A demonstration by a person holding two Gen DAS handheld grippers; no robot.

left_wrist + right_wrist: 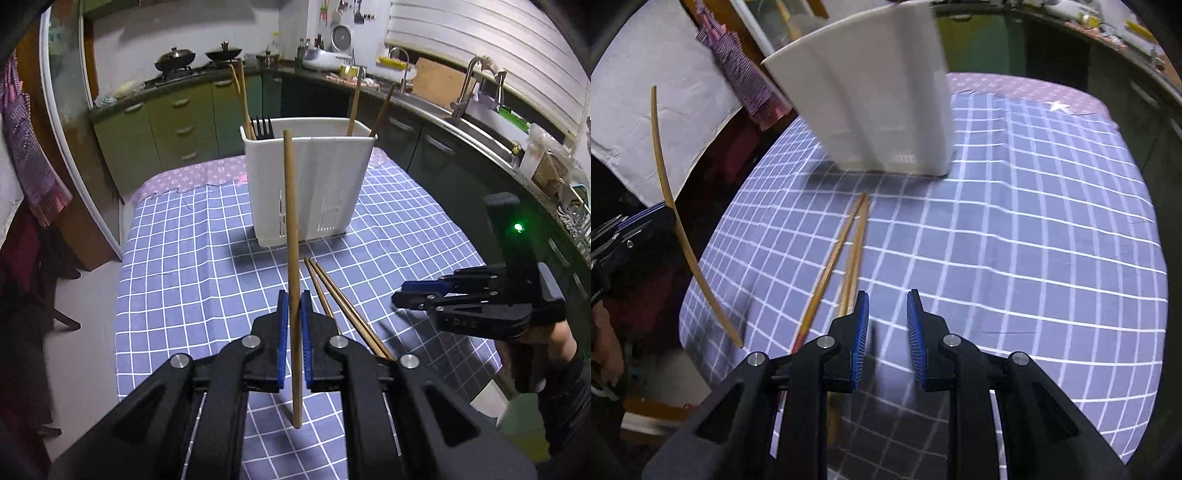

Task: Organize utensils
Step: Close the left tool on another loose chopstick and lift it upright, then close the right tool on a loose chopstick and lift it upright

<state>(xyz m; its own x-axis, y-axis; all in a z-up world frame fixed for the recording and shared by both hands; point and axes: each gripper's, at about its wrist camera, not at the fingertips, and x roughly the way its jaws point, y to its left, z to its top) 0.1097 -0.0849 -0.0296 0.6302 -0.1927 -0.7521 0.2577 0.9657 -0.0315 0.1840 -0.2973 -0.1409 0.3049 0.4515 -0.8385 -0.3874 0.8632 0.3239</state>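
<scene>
Left wrist view: a white utensil holder point(308, 181) stands far on the checked tablecloth point(192, 266), already holding chopsticks and a black fork point(263, 128). Two loose chopsticks point(334, 295) lie near it. The left gripper point(294, 325) is clamped on one upright chopstick point(291, 236).

Right wrist view: the right gripper point(886, 332) hangs slightly parted and empty, just right of the loose chopsticks point(846, 254).

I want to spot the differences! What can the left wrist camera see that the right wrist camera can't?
Only the left wrist view shows inside the white holder: a black fork and several chopsticks standing in it, plus the kitchen counter with pots behind.

Only the right wrist view shows the right tool from behind, open, with nothing between its blue pads.

Both show the checked tablecloth, two chopsticks lying on it, and the left tool shut on one chopstick.
</scene>
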